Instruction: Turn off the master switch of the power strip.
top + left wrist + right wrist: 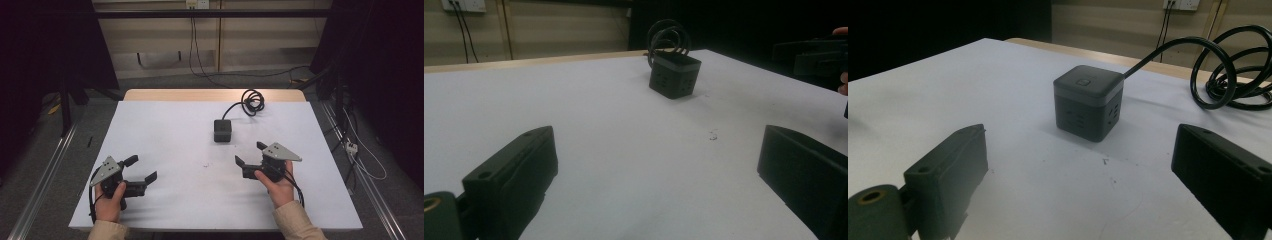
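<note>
A dark cube-shaped power socket (222, 130) stands on the white table top (165, 130), right of centre toward the back. Its black cable (251, 101) coils behind it near the far edge. The cube (1089, 102) lies straight ahead of my right gripper (1078, 175), whose jaws stand wide apart with nothing between them. In the high view my right gripper (249, 154) rests below and right of the cube. My left gripper (140, 169) sits at the front left, open and empty; its own view has the cube (674, 76) far ahead.
The white top covers a wooden table whose far edge (215, 94) shows beyond it. Small dark specks (205, 164) mark the middle of the surface. Metal rails (45, 170) run along both sides on the floor, with loose cables (360, 150) at the right.
</note>
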